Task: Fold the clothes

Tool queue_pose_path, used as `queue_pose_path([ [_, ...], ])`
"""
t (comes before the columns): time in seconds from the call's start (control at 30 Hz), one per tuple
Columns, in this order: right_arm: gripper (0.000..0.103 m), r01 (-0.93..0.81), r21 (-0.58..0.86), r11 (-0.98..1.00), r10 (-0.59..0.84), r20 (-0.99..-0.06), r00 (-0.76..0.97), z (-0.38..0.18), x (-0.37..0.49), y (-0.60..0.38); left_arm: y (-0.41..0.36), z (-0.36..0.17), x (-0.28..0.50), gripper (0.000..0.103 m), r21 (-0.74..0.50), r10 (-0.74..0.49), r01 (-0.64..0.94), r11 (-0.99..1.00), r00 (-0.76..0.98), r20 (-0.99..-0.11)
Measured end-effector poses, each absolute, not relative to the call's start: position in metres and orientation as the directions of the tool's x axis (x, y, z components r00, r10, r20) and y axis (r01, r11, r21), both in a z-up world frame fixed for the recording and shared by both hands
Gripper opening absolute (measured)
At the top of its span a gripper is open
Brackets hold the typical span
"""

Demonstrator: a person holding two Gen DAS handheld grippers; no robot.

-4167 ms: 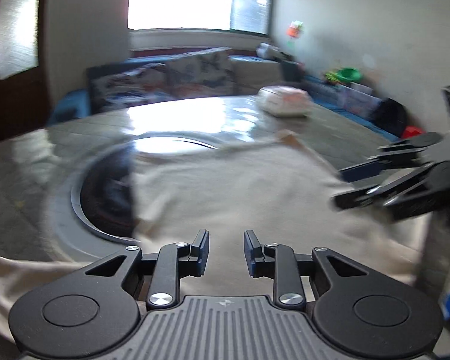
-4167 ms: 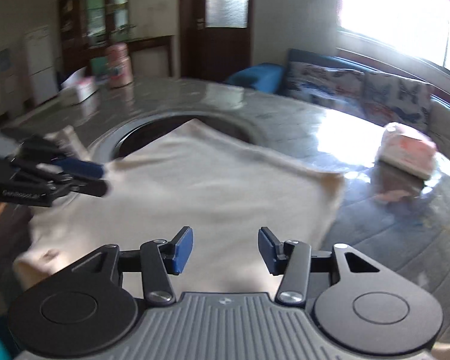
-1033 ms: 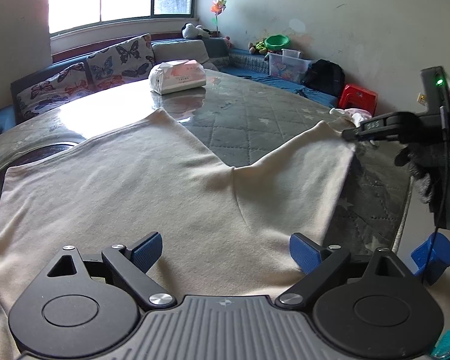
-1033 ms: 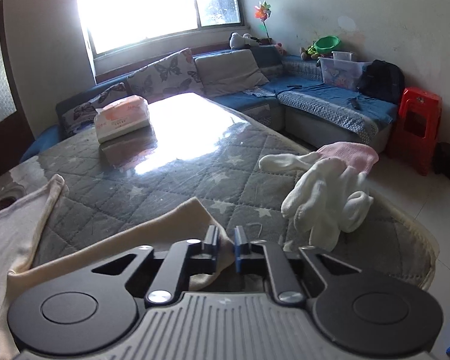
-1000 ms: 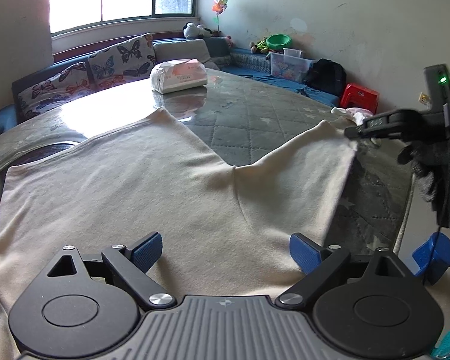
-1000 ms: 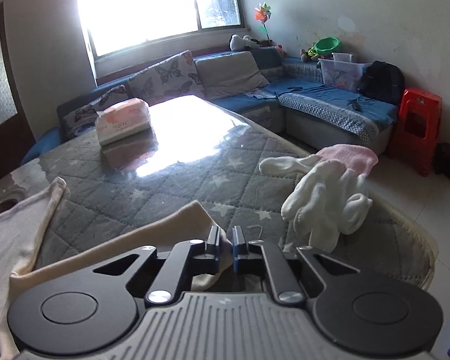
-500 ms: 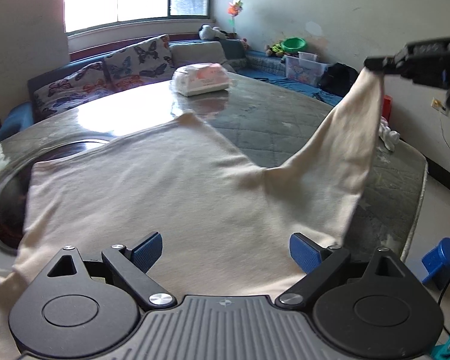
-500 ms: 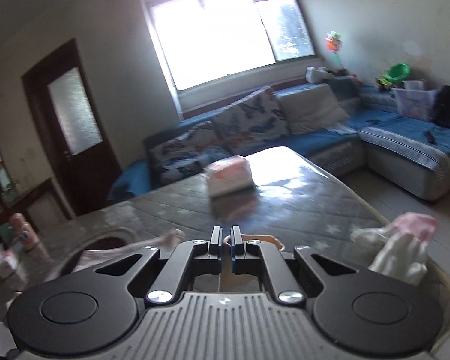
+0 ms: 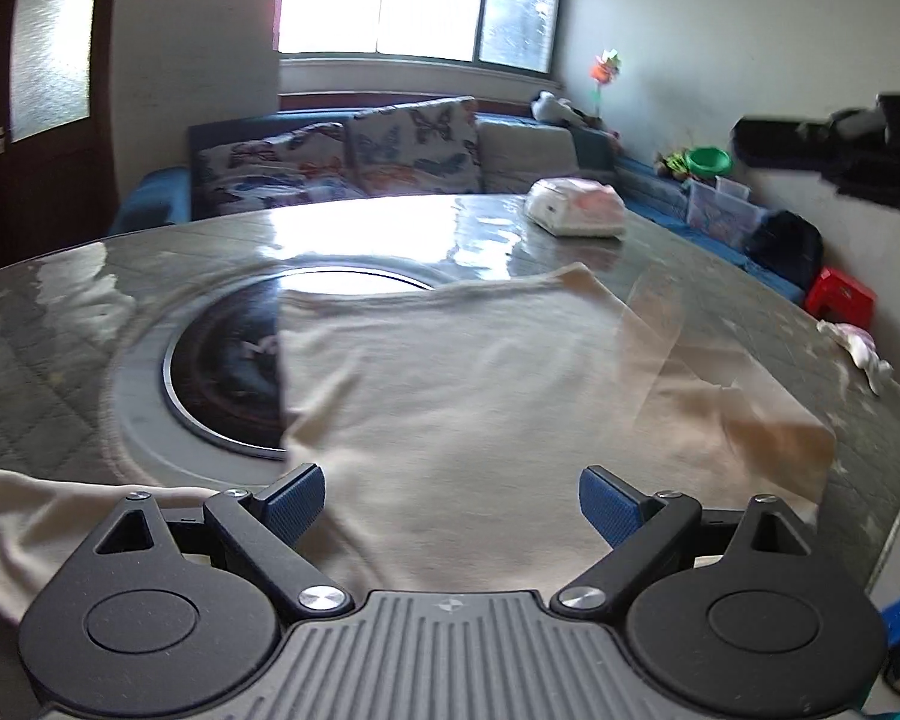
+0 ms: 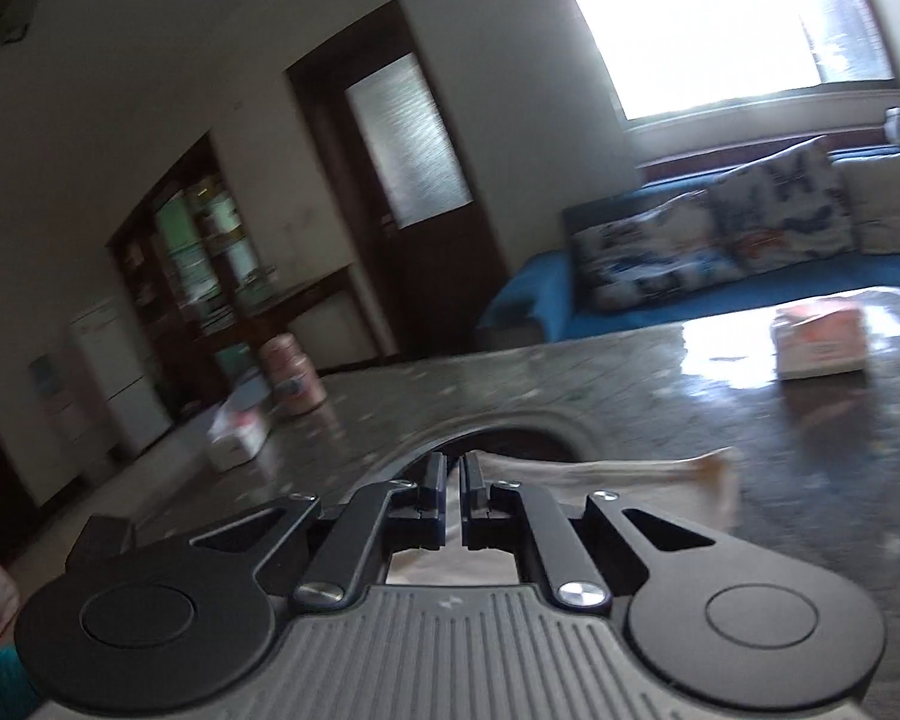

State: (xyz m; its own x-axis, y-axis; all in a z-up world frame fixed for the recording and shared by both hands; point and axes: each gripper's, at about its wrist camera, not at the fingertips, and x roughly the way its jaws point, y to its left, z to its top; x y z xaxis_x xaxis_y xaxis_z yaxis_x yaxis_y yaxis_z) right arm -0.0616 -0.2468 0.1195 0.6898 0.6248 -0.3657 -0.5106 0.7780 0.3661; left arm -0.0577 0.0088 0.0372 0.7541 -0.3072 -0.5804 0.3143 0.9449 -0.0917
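Left claw [image 9: 450, 495]: jaws wide apart, blue pads clear of everything, nothing between them. It hangs low at the near edge of the round grey quilted glass-topped surface [image 9: 60, 324].

Cream knit cotton garment [image 9: 450, 378]: spread flat across the middle of the surface, directly ahead of and beneath the left claw. Its left edge crosses the dark round recess [image 9: 228, 354] at the surface's centre. A loose fold trails off toward the near left edge. On the right side a sleeve flap [image 9: 726, 396] is up off the surface, motion-blurred and half see-through, reaching toward the right edge.

Right claw [image 10: 453, 495]: jaws drawn together, only a thin slit between the pads. Cream cloth shows just behind and below the fingers; whether the pads pinch it, cannot tell from the wrist view. In the left wrist view the same claw [image 9: 744, 138] sits high at upper right, blurred, well above the surface and above the raised flap.

Elsewhere: white and pink soft tissue pack [image 9: 576, 213] near the far right edge, apart from the garment. White crumpled glove [image 9: 858, 348] at the right edge, apart from the flap.
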Motion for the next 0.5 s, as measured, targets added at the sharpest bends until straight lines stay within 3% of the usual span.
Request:
queue_pose_path([
  [0.17, 0.004, -0.558, 0.382, 0.736, 0.676, -0.421, 0.604, 0.097, -0.049, -0.214, 0.023, 0.035, -0.056, 0.093, -0.125, -0.284, 0.262, 0.957, 0.760, -0.584],
  [0.3, 0.010, -0.536, 0.301, 0.789, 0.614, -0.439, 0.657, 0.094, -0.062, -0.222, 0.010, 0.038, -0.056, 0.088, -0.132, -0.322, 0.304, 0.943, 0.751, -0.576],
  [0.33, 0.013, -0.518, 0.285, 0.806, 0.590, -0.449, 0.671, 0.093, -0.066, -0.227, 0.004, 0.040, -0.056, 0.088, -0.132, -0.337, 0.321, 0.938, 0.748, -0.572],
  [0.4, 0.032, -0.471, 0.237, 0.850, 0.524, -0.477, 0.706, 0.089, -0.077, -0.240, -0.010, 0.043, -0.053, 0.085, -0.132, -0.368, 0.359, 0.924, 0.740, -0.563],
  [0.5, 0.040, -0.407, 0.135, 0.903, 0.414, -0.520, 0.747, 0.080, -0.096, -0.256, -0.035, 0.045, -0.048, 0.082, -0.121, -0.415, 0.424, 0.898, 0.719, -0.557],
])
